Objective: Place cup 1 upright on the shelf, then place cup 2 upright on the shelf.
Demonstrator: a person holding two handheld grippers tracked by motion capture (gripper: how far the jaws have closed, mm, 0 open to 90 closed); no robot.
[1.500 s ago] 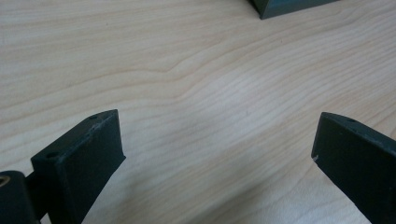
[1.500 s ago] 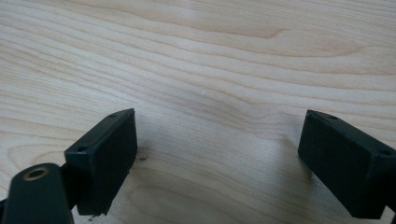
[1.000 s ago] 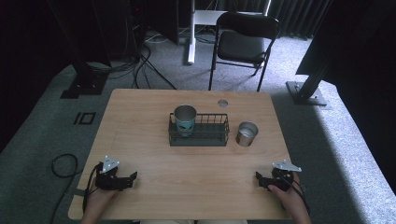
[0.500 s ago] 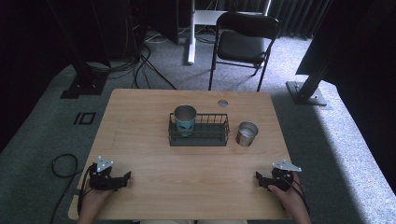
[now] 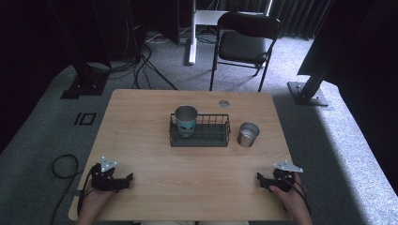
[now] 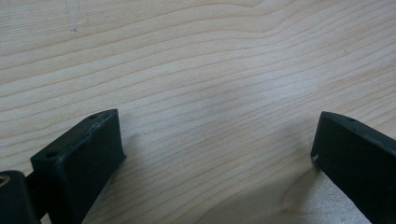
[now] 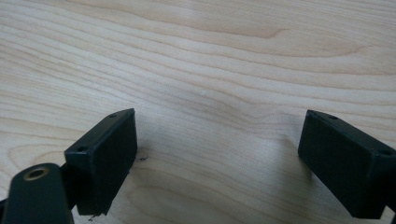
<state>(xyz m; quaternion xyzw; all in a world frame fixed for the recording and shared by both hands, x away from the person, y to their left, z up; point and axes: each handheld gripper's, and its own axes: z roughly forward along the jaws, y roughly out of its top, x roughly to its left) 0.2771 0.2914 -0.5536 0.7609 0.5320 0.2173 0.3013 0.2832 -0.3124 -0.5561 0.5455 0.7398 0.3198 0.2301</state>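
Left gripper (image 5: 127, 178): rests on the wooden table (image 5: 141, 117) at its near left corner, held in the person's left hand (image 5: 96, 199), jaws pointing toward the table's middle. In the left gripper view (image 6: 217, 149) the two black jaws stand wide apart with bare wood grain between them; nothing is held. A grey three-cornered plate (image 5: 108, 164) sits on top of the body, and a black cable (image 5: 61, 164) loops off the table's left edge onto the carpet.

Right gripper (image 5: 259, 179): rests on the table at its near right corner, held in the person's right hand (image 5: 291, 197), jaws pointing toward the table's middle. In the right gripper view (image 7: 217, 149) its jaws are likewise spread, bare wood between them, nothing gripped. It carries the same grey plate on top.

Objects farther out: a black wire basket (image 5: 216, 138) stands near the table's middle, well apart from both grippers. A metal cup (image 5: 186, 119) with a teal printed band stands upright inside the basket at its left end. A second, shorter metal cup (image 5: 248, 134) stands upright on the table just beside the basket's right end; whether they touch cannot be told. A small round grommet (image 5: 224, 103) is set in the table near its far edge.

Surroundings: a black folding chair (image 5: 244, 44) stands on the grey carpet beyond the table
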